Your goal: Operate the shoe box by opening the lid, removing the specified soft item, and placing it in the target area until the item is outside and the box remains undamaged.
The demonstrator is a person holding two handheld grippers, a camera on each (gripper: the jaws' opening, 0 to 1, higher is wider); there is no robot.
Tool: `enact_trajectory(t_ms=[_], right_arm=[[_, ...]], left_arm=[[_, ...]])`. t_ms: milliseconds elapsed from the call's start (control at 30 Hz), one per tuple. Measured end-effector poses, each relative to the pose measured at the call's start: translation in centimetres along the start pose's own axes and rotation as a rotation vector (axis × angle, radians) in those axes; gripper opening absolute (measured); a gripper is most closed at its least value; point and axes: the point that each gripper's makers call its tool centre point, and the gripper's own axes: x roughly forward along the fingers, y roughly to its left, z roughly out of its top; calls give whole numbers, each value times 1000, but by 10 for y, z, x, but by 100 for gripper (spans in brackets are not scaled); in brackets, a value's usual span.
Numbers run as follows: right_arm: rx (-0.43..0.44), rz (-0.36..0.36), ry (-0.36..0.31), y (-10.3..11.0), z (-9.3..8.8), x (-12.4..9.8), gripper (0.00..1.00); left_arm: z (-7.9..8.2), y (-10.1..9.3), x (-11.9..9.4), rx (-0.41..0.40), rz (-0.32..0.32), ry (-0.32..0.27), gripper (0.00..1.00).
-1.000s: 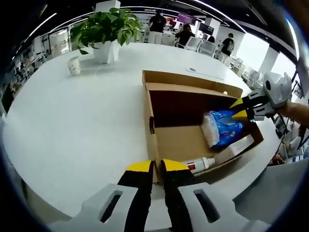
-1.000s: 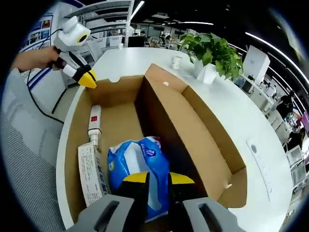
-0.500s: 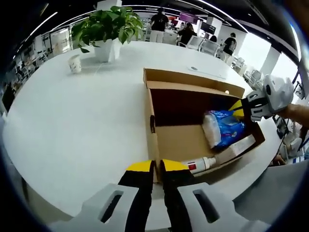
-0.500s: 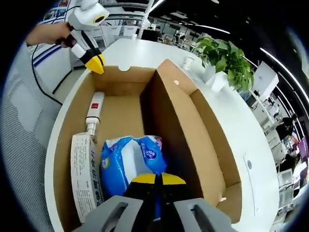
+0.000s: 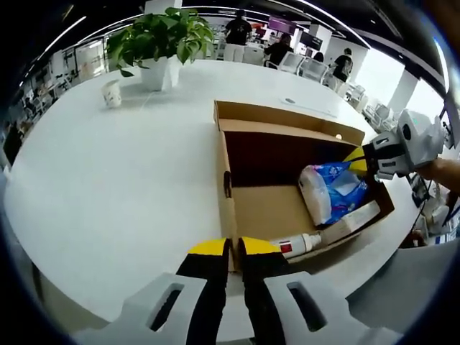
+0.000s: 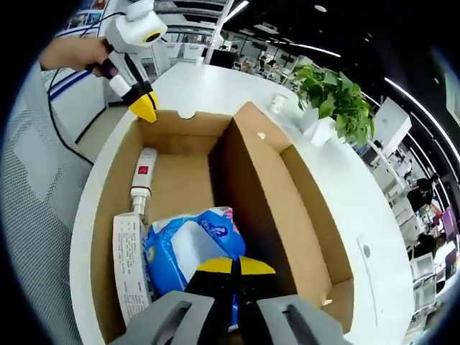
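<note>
**Right gripper clamped on soft pack inside open shoe box**

We find the blue-and-white soft pack (image 6: 188, 248) inside the open shoe box (image 6: 269, 208), at the end of the box nearest the right gripper (image 6: 235, 265). The right gripper's yellow-tipped jaws are pressed together on the pack's near edge. Just left of the pack in the right gripper view lies a printed paper slip (image 6: 130, 277); beyond it, a white tube with a red label (image 6: 143, 181). The raised lid stands along the box's right side.

The left gripper (image 5: 233, 247) sits at the box's opposite end, jaws nearly together with a thin gap, holding nothing we can see; its tips meet the cardboard wall.

The box rests on a white table (image 5: 108, 187). A potted plant (image 5: 159, 39) and a paper cup (image 5: 111, 94) stand at the far side.
</note>
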Motion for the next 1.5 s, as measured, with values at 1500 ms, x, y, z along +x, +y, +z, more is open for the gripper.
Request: enact_trajectory(t_ms=[1500], right_arm=[[98,-75,-183,-37,60,-94,0]], left_arm=[[0,1,0,-17,12,6,3]])
